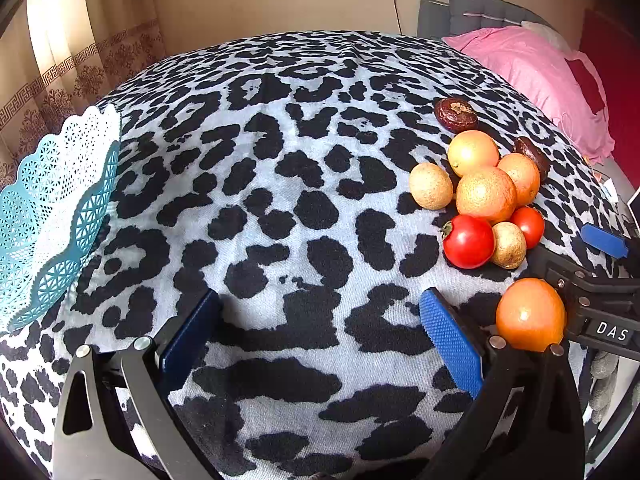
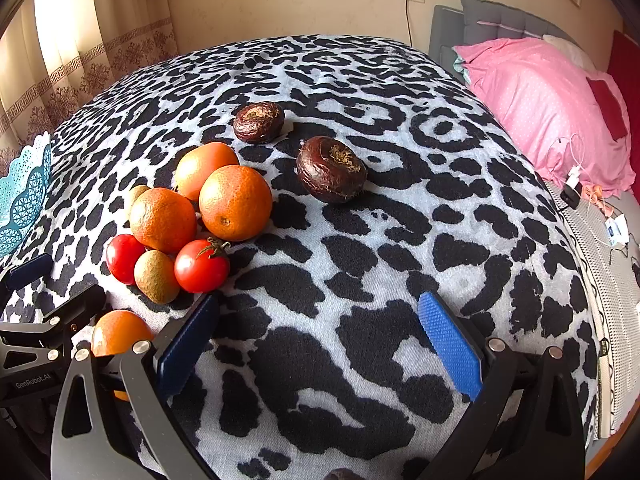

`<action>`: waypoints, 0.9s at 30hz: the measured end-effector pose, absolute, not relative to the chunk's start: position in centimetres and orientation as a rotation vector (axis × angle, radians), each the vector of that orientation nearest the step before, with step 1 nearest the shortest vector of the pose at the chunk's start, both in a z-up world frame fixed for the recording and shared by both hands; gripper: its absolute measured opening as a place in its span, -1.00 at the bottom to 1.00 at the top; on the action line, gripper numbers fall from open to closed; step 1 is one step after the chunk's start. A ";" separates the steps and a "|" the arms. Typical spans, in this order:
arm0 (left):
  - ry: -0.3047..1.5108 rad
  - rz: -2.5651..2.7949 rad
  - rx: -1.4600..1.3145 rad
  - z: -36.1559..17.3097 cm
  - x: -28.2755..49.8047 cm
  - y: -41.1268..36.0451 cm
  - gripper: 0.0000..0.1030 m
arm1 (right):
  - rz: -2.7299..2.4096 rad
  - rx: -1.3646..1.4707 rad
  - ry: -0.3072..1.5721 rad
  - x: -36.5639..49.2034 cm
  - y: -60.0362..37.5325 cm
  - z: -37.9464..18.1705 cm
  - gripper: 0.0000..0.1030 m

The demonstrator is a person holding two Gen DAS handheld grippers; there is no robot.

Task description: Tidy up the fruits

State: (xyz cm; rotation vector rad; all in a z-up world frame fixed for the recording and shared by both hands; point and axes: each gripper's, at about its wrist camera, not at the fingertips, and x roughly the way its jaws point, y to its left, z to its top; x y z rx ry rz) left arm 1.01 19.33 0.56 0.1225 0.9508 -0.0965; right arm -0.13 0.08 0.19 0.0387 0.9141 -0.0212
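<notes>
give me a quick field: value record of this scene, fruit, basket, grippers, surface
surface: black-and-white leopard-print cloth
basket: teal and white perforated plastic basket, far left, no fruit seen inside
fruit cluster: round orange citrus fruits, red tomatoes and small tan-brown round fruits, touching in a pile
loose citrus: one orange fruit apart from the pile, between the two grippers
dark fruits: two wrinkled dark brown round fruits, behind the pile
left gripper: open, empty
right gripper: open, empty
background: pink pillow

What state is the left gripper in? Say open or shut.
Open. In its own wrist view the left gripper has its two blue pads spread wide apart, with only the leopard-print cloth between them.
</notes>
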 end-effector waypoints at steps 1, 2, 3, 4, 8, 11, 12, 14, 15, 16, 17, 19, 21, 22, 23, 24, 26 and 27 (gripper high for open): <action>0.951 -0.098 0.119 0.6 1.0 19.4 0.96 | -0.021 0.040 0.915 -0.1 0.0 0.0 0.91; 0.950 -0.099 0.117 0.5 0.9 19.3 0.96 | -0.020 0.041 0.916 -0.1 0.0 0.0 0.91; 0.950 -0.099 0.117 0.5 0.9 19.2 0.96 | -0.020 0.040 0.917 0.0 -0.1 0.0 0.91; 0.951 -0.099 0.116 0.5 0.9 19.3 0.96 | -0.019 0.041 0.918 0.0 -0.1 0.0 0.91; 0.952 -0.095 0.123 0.5 0.9 19.2 0.96 | -0.014 0.044 0.922 0.2 -0.2 0.0 0.91; 0.957 -0.092 0.121 0.4 1.0 19.2 0.96 | -0.009 0.047 0.923 0.4 -0.1 0.0 0.91; 0.956 -0.089 0.125 0.5 1.0 19.1 0.96 | -0.008 0.049 0.921 0.3 -0.2 0.0 0.91; 0.956 -0.086 0.126 0.5 1.0 19.1 0.96 | -0.007 0.050 0.921 0.3 -0.2 0.0 0.91; 0.958 -0.086 0.123 0.5 1.0 19.1 0.96 | -0.008 0.050 0.921 0.3 -0.2 0.0 0.91; 0.958 -0.083 0.123 0.5 1.0 19.0 0.96 | -0.009 0.048 0.921 0.3 -0.2 0.0 0.91; 0.957 -0.080 0.128 0.5 1.1 18.9 0.96 | -0.009 0.047 0.921 0.3 -0.2 0.0 0.91; 0.957 -0.080 0.128 0.4 1.1 18.9 0.96 | -0.008 0.048 0.921 0.2 -0.2 0.0 0.91; 0.957 -0.083 0.123 0.4 1.0 19.0 0.96 | -0.009 0.047 0.922 0.3 -0.1 0.0 0.91; 0.957 -0.085 0.123 0.4 1.0 19.0 0.96 | -0.012 0.043 0.924 0.3 -0.1 0.0 0.91; 0.958 -0.089 0.118 0.4 1.0 19.1 0.96 | -0.015 0.038 0.926 0.3 0.0 0.0 0.91; 0.958 -0.093 0.115 0.4 1.0 19.2 0.96 | -0.018 0.035 0.927 0.3 0.1 0.0 0.91; 0.957 -0.100 0.115 0.4 1.0 19.3 0.96 | -0.020 0.035 0.933 0.4 0.2 0.0 0.91; 0.958 -0.105 0.114 0.4 1.0 19.3 0.96 | -0.021 0.033 0.937 0.5 0.2 0.0 0.91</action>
